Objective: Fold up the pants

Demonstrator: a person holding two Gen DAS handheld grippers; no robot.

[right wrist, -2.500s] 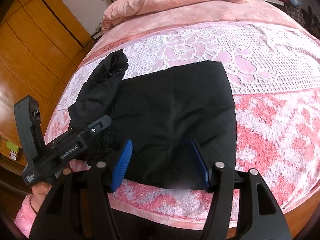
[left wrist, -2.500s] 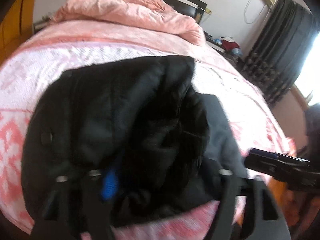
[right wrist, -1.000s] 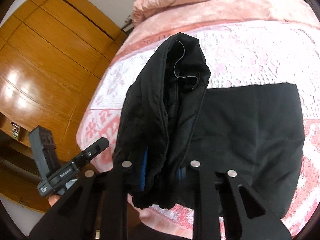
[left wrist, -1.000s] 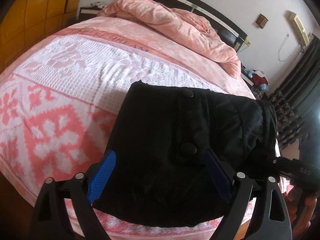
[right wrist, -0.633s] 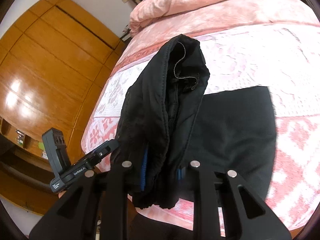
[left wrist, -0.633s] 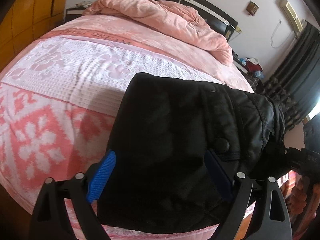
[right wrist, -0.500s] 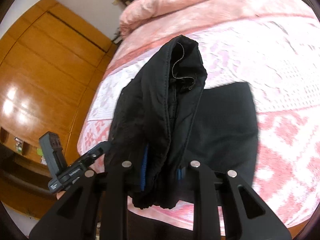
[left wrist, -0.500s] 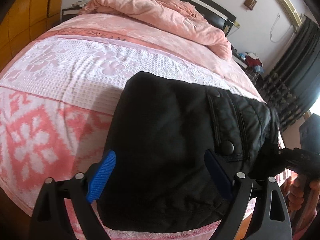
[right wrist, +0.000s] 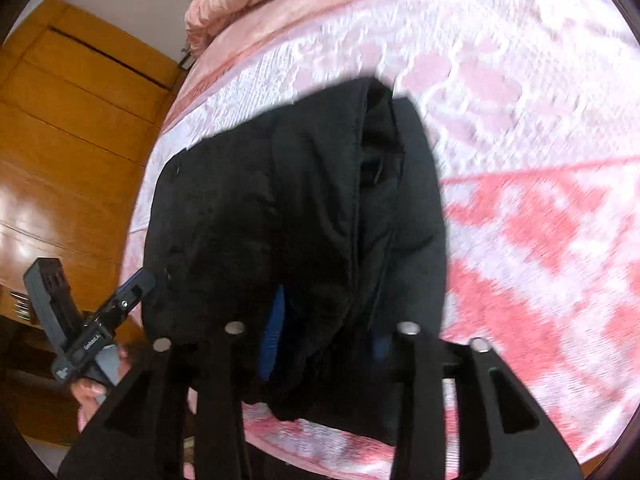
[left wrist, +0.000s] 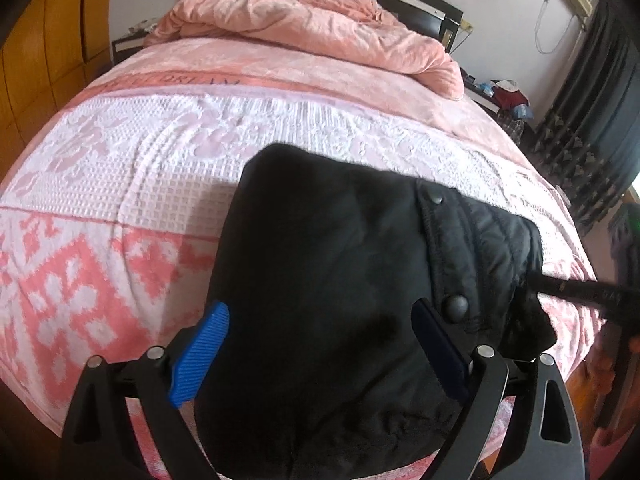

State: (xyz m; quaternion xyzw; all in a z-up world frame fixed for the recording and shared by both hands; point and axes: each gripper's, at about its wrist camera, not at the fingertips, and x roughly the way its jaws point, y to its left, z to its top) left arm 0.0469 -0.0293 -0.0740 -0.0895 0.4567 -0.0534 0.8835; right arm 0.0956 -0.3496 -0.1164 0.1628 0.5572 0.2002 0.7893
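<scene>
Left wrist view: the left hand-held gripper [left wrist: 320,354] is hovering over the black pants [left wrist: 340,288], jaws standing wide, blue pads [left wrist: 200,356] clear of the fabric on both sides, gripping nothing. Pants are lying folded near the foot edge of the bed [left wrist: 132,184], on the pink-and-white patterned blanket [left wrist: 80,264]. Two snap buttons are showing along the quilted edge. A crumpled pink duvet [left wrist: 320,28] is sitting by the headboard. The right hand-held gripper [left wrist: 580,292] is poking in at the pants' right edge.

Right wrist view, blurred: the right hand-held gripper [right wrist: 324,340] is opening its jaws, a bunched fold of the pants [right wrist: 288,208] sitting between them; pads no longer visibly pressing the cloth. The left hand-held gripper [right wrist: 136,292] is showing at the left, in a hand [right wrist: 96,384], wooden wardrobe [right wrist: 60,128] behind.
</scene>
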